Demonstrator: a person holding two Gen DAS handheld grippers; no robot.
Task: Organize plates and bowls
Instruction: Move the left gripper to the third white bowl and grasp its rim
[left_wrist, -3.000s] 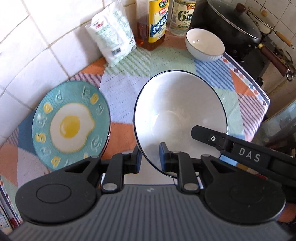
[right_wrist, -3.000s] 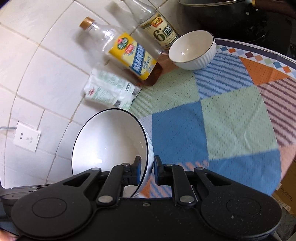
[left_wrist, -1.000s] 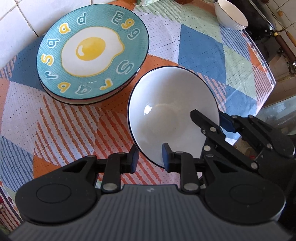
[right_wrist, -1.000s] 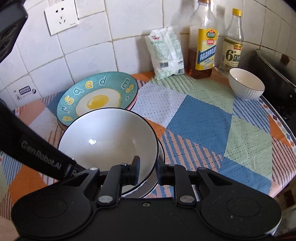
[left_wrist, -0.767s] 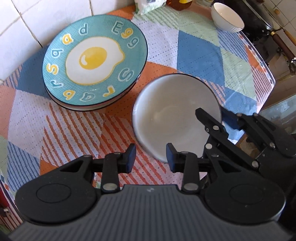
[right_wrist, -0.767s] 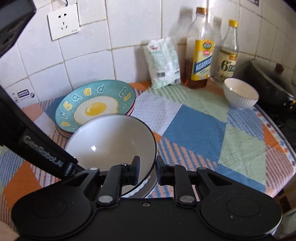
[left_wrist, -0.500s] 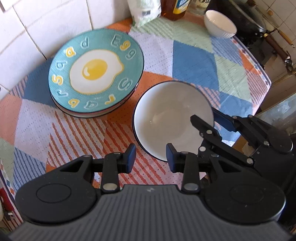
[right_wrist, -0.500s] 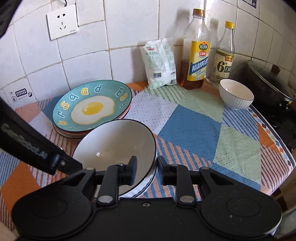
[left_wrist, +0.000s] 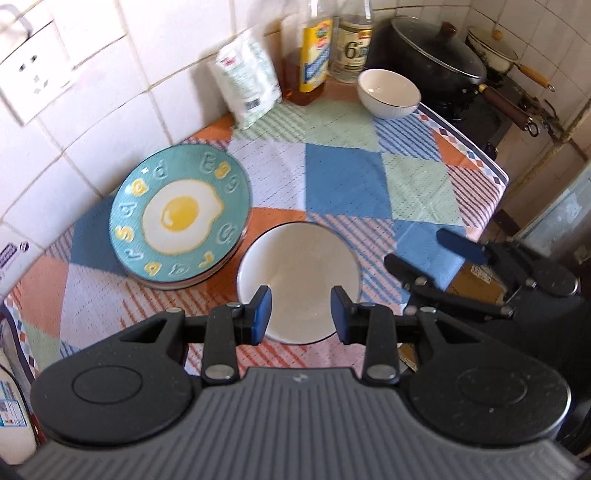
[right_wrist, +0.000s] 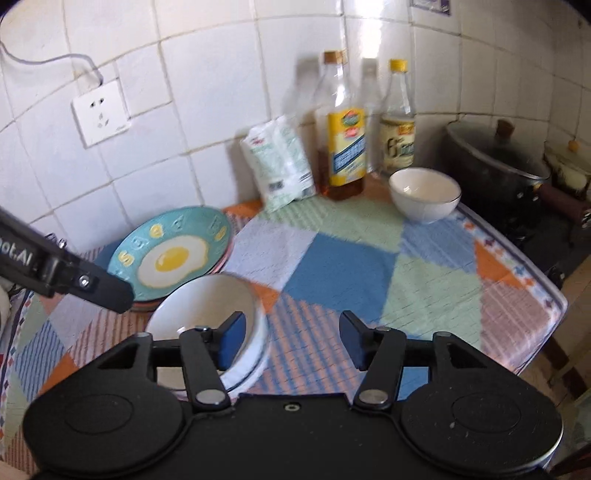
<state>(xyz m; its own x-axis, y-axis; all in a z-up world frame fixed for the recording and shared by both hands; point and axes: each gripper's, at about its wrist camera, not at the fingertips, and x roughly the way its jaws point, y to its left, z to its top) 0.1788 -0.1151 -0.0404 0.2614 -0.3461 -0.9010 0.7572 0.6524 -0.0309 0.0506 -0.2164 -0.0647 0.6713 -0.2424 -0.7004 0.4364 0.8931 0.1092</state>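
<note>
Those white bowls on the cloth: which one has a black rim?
The large bowl beside the egg plate, nearest the grippers, has a thin black rim. The small bowl by the bottles is plain white, ribbed outside.

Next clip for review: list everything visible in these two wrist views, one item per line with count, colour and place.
Egg plate: one on top of a plate stack, teal with fried-egg print, left by the wall.
Large bowl: top of a nested stack, white with dark rim, right of the plates.
Small bowl: one, white, far end by the bottles.
Bottles: two, yellow-labelled oil and clear, against the wall.
Bag: one, white, leaning on the tiles.
Pot: one, black, lidded, on the stove.
Tablecloth: one, patchwork.
Socket: one, white, on the wall.
Left gripper: black, open above the large bowl.
Right gripper: black, open.
</note>
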